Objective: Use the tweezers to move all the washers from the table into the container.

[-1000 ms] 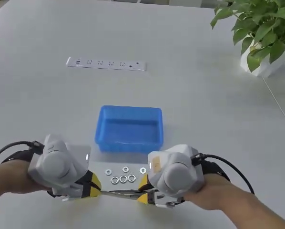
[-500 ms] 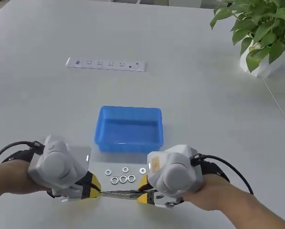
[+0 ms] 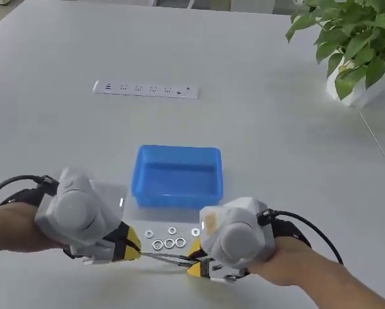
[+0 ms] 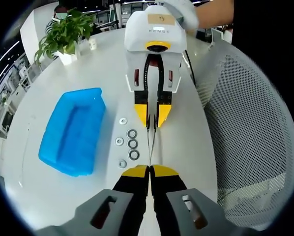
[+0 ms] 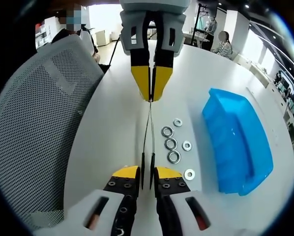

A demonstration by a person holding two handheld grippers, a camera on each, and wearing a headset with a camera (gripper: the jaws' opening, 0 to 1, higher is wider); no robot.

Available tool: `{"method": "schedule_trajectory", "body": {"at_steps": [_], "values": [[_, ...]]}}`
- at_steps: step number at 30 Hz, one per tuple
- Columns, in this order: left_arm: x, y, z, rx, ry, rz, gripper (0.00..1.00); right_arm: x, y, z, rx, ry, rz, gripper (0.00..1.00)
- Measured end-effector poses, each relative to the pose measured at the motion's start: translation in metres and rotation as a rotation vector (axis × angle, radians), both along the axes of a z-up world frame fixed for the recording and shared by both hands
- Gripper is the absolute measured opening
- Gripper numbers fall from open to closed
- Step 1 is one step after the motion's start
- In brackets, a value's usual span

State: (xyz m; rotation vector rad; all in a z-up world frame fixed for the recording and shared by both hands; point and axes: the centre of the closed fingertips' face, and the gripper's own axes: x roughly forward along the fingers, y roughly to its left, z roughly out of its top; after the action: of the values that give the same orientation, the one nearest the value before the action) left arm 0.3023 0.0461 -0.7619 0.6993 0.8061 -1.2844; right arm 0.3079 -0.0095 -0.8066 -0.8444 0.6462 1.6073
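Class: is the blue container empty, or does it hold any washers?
Empty. The blue container has a bare floor in the head view, and six washers lie on the table in front of it.

L tool [image 3: 133,250], R tool [image 3: 192,259] nose-to-nose, both clamped

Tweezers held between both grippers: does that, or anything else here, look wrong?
Nothing looks spilled or broken. The one unusual thing: the thin metal tweezers are clamped at both ends, by the left gripper and the right gripper. Six small metal washers lie beside the empty blue plastic container.
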Motion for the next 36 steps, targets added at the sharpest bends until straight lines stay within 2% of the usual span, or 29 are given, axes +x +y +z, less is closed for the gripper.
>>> {"method": "schedule_trajectory", "body": {"at_steps": [4,14,24,31,36], "values": [[-0.001,-0.002,0.009,-0.001,0.000,-0.005,0.05,-0.001,0.004,0.004,0.020,0.004,-0.003,0.13],[0.004,-0.018,0.042,-0.072,-0.039,-0.015,0.05,0.000,0.014,0.015,0.085,0.030,-0.035,0.12],[0.005,-0.029,0.065,-0.116,-0.066,-0.025,0.05,0.000,0.022,0.026,0.127,0.029,-0.049,0.11],[0.007,-0.038,0.076,-0.147,-0.084,-0.039,0.05,0.000,0.029,0.031,0.158,0.037,-0.061,0.11],[0.005,-0.044,0.076,-0.154,-0.084,-0.057,0.05,-0.003,0.031,0.031,0.163,0.042,-0.059,0.11]]}}
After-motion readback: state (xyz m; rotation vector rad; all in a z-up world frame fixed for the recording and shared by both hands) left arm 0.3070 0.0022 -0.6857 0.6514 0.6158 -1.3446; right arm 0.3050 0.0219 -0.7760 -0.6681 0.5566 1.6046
